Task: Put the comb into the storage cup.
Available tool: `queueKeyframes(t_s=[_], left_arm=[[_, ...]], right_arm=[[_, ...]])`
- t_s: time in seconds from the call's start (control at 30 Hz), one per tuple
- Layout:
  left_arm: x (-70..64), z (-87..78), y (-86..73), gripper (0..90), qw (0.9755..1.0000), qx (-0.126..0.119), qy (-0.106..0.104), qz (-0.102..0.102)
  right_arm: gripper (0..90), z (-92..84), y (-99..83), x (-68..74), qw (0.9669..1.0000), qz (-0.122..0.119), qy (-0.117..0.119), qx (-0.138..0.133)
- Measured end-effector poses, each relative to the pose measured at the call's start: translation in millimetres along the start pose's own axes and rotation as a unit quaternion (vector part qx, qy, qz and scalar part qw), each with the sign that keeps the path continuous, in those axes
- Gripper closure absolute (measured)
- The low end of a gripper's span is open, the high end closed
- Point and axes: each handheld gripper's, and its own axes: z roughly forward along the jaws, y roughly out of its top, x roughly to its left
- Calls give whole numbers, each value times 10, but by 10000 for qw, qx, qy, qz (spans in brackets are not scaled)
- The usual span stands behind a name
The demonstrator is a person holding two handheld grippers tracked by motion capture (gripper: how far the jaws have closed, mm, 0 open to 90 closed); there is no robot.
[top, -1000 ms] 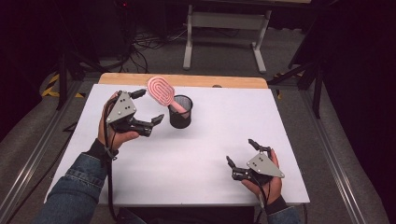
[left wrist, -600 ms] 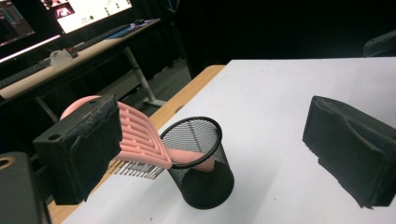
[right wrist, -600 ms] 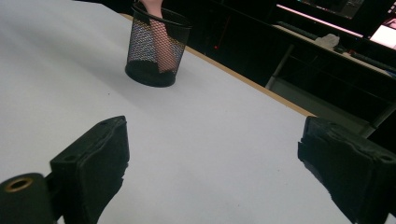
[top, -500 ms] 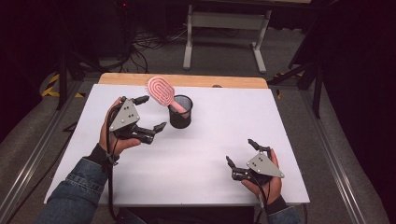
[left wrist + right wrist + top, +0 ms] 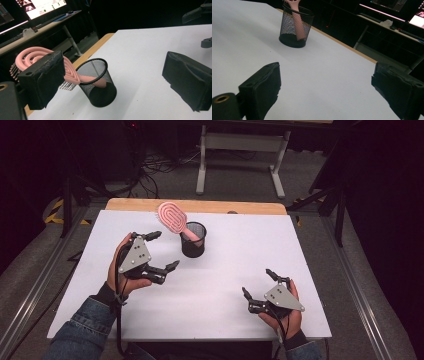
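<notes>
hairbrush (image 5: 173, 218) stands in mesh cup (image 5: 193, 240), left gripper (image 5: 161, 251) beside.

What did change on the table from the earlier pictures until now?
The left gripper drew back from the pink brush and the black mesh cup, toward the person's side of the table, with its jaws open and empty. Nothing was grasped or released. The brush stayed leaning in the cup, the cup stayed in place, and the right gripper stayed open near the front right of the white table.
</notes>
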Motion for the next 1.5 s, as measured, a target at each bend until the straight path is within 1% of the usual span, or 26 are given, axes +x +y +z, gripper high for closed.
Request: queueKeyframes(t_s=[0.23,0.33,0.4,0.57,0.87,1.07,1.27,1.37,1.4,1.5], left_arm=[[-95,-41,-86,54,10000,46,27,53],[-124,-51,-124,54,9999,91,39,121],[-143,-52,-155,54,9999,110,31,98],[-174,-59,-225,54,9997,180,25,136],[-211,-89,-273,54,9996,226,61,178],[-243,-127,-318,54,9993,268,154,206],[-262,-165,-375,52,9989,336,200,250],[-268,-177,-396,51,9988,359,227,230],[-277,-187,-423,50,9984,417,290,241],[-290,-194,-447,50,9984,435,274,232]], right_arm=[[81,-2,1,0,10000,-17,-18,-23],[78,-3,3,3,10000,-24,-18,-25],[77,-3,3,4,10000,-26,-20,-22],[77,-4,6,9,10000,-42,-45,-36],[77,-8,13,18,9999,-67,-59,-66],[77,-14,19,25,9999,-86,-59,-78],[77,-17,23,26,9999,-99,-55,-83],[77,-18,25,27,9999,-107,-51,-91],[77,-18,25,28,9999,-110,-50,-90],[77,-20,27,30,9999,-115,-51,-94]])
